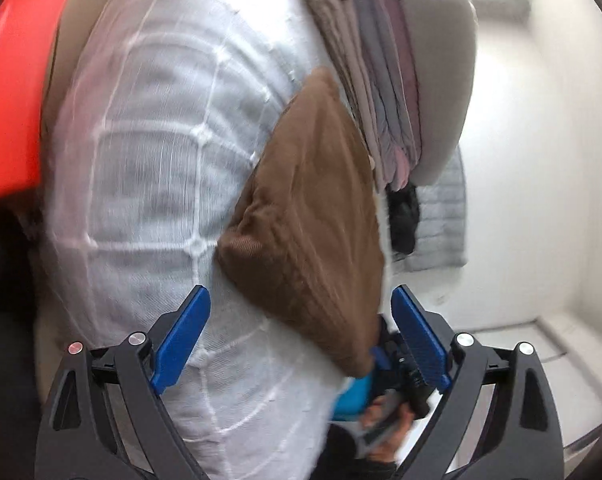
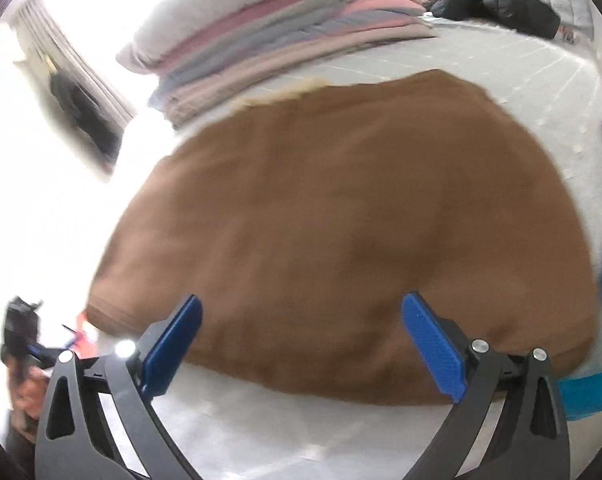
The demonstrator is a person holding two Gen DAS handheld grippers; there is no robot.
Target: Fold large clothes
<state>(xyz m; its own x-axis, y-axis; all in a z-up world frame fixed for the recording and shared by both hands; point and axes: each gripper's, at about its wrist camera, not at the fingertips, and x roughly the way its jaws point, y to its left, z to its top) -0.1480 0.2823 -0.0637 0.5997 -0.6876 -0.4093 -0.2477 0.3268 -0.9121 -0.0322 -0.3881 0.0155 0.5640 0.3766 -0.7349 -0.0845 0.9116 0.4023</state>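
The left gripper (image 1: 301, 334) has its blue fingers spread wide with nothing between them, above the white bedspread (image 1: 149, 168). The brown garment (image 1: 309, 236) lies folded flat on that bedspread, just ahead of the left gripper and toward its right finger. The right gripper (image 2: 301, 336) is also spread apart and empty, with the brown garment (image 2: 341, 220) directly ahead of its fingertips. Beyond the garment, a stack of folded clothes (image 2: 285, 48) rests against a pillow (image 2: 269, 4), and a black jacket (image 2: 497, 4) lies farther off to the right.
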